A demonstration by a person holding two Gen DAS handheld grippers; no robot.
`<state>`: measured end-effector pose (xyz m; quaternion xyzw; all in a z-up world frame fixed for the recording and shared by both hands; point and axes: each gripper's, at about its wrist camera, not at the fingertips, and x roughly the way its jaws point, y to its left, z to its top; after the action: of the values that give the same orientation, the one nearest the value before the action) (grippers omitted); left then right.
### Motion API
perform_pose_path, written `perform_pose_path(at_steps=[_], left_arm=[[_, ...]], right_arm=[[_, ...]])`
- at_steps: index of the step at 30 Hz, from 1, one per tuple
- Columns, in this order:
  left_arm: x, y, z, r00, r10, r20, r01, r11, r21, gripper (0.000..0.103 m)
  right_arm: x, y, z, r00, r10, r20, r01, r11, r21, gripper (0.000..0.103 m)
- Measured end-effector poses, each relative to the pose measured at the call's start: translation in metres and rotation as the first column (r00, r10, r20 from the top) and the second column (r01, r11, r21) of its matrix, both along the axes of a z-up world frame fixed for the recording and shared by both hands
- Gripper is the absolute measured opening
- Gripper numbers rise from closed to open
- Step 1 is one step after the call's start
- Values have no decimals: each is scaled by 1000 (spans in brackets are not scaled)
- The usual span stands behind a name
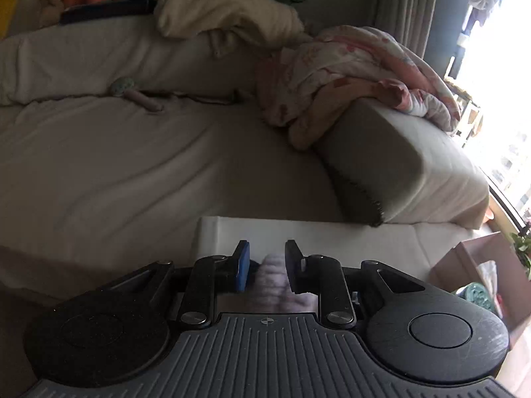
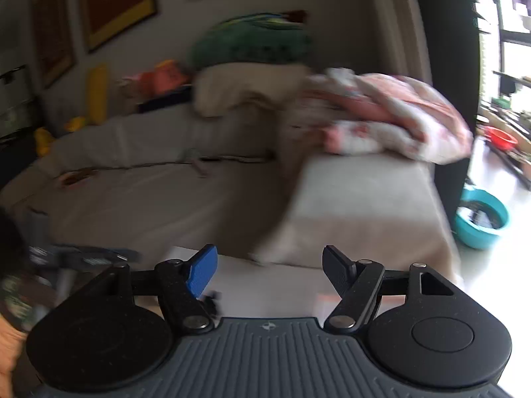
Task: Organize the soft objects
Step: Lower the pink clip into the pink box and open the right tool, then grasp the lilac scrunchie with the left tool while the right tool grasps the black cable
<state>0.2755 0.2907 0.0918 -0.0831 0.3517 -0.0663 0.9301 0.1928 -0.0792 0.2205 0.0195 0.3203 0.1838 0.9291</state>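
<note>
Left wrist view: a ribbed lilac soft item (image 1: pixel 269 275) is clamped between the fingers of the left gripper (image 1: pixel 265 265), above a white box (image 1: pixel 332 235) beside the sofa (image 1: pixel 132 172).
Right gripper (image 2: pixel 265 272): seen spread wide, nothing held; view blurred.
Handling: the clamp is best kept firm until the item is lowered well inside the box.
Pending: pink blanket (image 1: pixel 348 76) heaped on the armrest.

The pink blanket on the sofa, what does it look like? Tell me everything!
The pink blanket looks like soft, thin quilted cloth, pale pink and cream with darker pink patches. It is crumpled in a loose heap, not folded. It lies over the sofa armrest, spilling down toward the seat, with a cream pillow right beside it.
</note>
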Motion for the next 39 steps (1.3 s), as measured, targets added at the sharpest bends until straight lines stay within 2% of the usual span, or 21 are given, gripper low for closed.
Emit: perform_pose_path(at_steps=[3, 5, 7, 9, 12, 13, 15, 18, 21, 24, 25, 26, 27, 28, 30, 32, 33, 36, 37, 39], left_arm=[[-2, -19, -14, 998, -57, -22, 57, 998, -22, 26], [-15, -27, -12, 994, -108, -28, 108, 994, 7, 26], [-25, -43, -18, 985, -169, -23, 170, 982, 77, 26], [-24, -58, -25, 981, -191, -45, 196, 966, 170, 29], [-18, -67, -36, 987, -154, -39, 159, 947, 280, 31], [-16, -65, -38, 990, -140, -27, 142, 947, 290, 32], [-15, -52, -38, 993, -121, -14, 121, 967, 226, 33], [-8, -33, -43, 996, -93, -19, 94, 993, 72, 34], [-5, -15, -48, 998, -57, -12, 57, 998, -40, 36], [-7, 0, -53, 1000, -3, -17, 0, 989, -150, 37], [-9, 4, -52, 1000, 18, -17, -21, 985, -173, 42], [-11, 7, -54, 999, 33, -18, -36, 983, -179, 45], [-11, 7, -55, 999, 45, -22, -48, 984, -169, 54], [-11, 8, -57, 998, 49, -28, -53, 987, -153, 55], [-15, 11, -64, 999, 26, -41, -32, 987, -158, 51], [-19, 18, -70, 999, 12, -43, -21, 974, -226, 47], [-23, 20, -72, 999, 7, -35, -15, 971, -237, 44], [-42, 19, -66, 998, -20, 58, 30, 984, -178, 37], [-49, 20, -63, 996, -32, 86, 47, 982, -182, 37], [-61, 28, -59, 991, -55, 119, 86, 956, -279, 36]], right_arm=[[0, 29, -5, 997, 72, -11, -72, 997, -11, 71], [-2, 45, -16, 993, 111, -30, -112, 992, -53, 71], [-5, 57, -26, 989, 139, -46, -144, 984, -104, 71], [-7, 62, -35, 987, 150, -64, -158, 978, -137, 71], [-3, 66, -45, 983, 145, -110, -160, 976, -149, 71], [-2, 67, -47, 983, 140, -121, -158, 976, -151, 71], [-1, 66, -50, 983, 133, -128, -153, 976, -158, 71], [1, 65, -57, 982, 126, -142, -148, 976, -157, 71], [4, 68, -61, 978, 129, -165, -155, 976, -154, 71], [5, 74, -64, 977, 128, -171, -158, 973, -170, 71], [6, 76, -65, 976, 128, -177, -159, 973, -170, 71], [9, 78, -65, 975, 126, -185, -158, 973, -168, 71], [11, 81, -65, 973, 126, -196, -159, 974, -162, 71], [13, 84, -64, 970, 128, -208, -162, 975, -154, 71], [21, 92, -63, 962, 131, -238, -165, 978, -129, 71], [30, 101, -63, 951, 136, -277, -168, 981, -96, 71], [35, 104, -64, 945, 137, -296, -167, 983, -79, 71], [42, 116, -64, 937, 143, -318, -170, 984, -57, 71], [43, 120, -63, 939, 146, -312, -173, 983, -61, 71], [43, 125, -62, 941, 158, -300, -183, 981, -58, 71]])
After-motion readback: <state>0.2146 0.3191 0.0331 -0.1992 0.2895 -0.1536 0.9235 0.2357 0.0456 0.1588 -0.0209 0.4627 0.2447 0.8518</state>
